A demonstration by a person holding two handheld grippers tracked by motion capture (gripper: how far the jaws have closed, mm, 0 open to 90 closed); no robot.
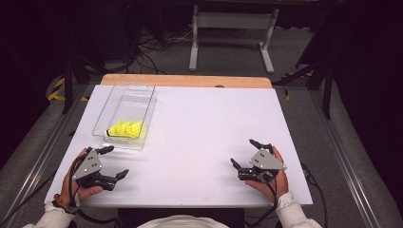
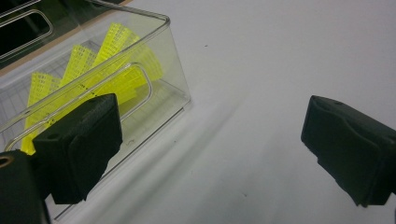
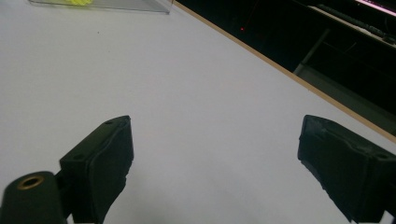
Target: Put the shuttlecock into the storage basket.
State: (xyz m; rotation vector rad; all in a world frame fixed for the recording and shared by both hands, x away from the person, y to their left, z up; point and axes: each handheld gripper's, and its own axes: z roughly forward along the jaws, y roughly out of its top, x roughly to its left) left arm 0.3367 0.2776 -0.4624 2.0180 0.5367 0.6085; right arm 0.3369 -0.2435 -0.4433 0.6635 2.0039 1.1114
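- Near the table's [image 1: 199, 123] left edge, we see yellow mesh shuttlecocks [image 1: 126, 128] inside a clear plastic bin [image 1: 142, 102].
- Our left gripper [image 1: 110, 163], jaws spread and empty, sits just beside it; we could shove the light bin.
- Our right gripper [image 1: 243, 154], also released, rests well apart.

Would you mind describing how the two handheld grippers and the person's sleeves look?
Both the left gripper and right gripper are black with two blocky jaws, a grey three-cornered plate on top and a black trailing cable. The sleeves are white.
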